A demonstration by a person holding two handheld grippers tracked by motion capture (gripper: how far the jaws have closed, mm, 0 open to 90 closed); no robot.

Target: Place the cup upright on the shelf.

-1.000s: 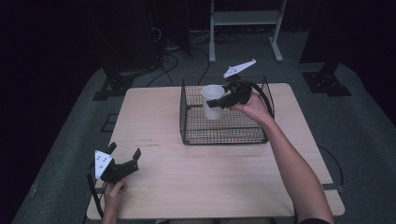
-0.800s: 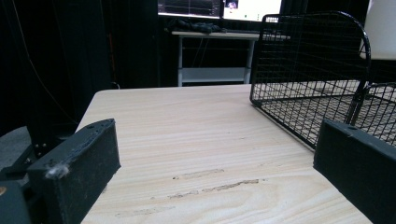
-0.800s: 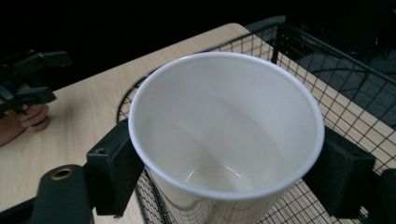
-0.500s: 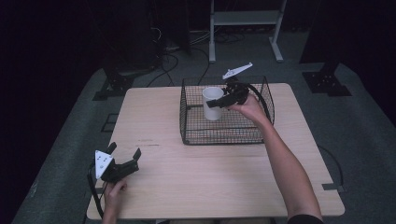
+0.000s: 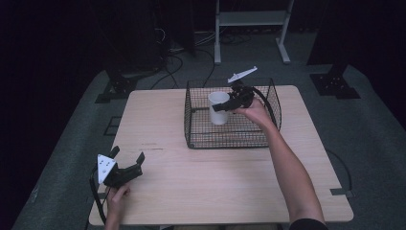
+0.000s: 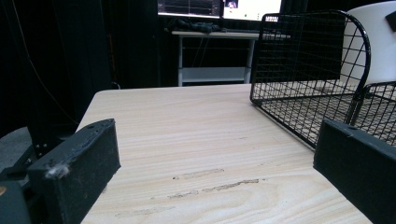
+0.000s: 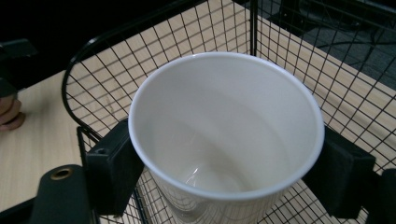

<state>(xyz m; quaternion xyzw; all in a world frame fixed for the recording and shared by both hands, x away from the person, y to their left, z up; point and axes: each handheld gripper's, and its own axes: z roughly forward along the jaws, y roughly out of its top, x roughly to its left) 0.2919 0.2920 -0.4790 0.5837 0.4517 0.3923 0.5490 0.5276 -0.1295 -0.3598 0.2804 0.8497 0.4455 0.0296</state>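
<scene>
A white paper cup [image 5: 219, 108] stands upright inside the black wire basket [image 5: 201, 142] at the table's back middle. My right gripper [image 5: 221, 106] is shut on the white paper cup, one jaw on each side of its wall just under the rim. In the right gripper view the empty cup [image 7: 224, 135] sits between both pads, with basket mesh [image 7: 116, 51] behind it. My left gripper [image 5: 127, 159] rests on the table near the front left corner, open, nothing between its jaws. In the left gripper view the basket [image 6: 308, 60] and the cup [image 6: 373, 42] show at the right.
The wooden table [image 5: 158, 120] has bare room left of and in front of the basket. A white metal stand [image 5: 251, 19] and cables [image 5: 172, 48] lie on the dark floor beyond the far edge. A monitor shelf [image 6: 215, 32] shows in the left gripper view.
My right gripper has lowered the cup a little deeper into the basket. The left gripper has stayed where it was.
</scene>
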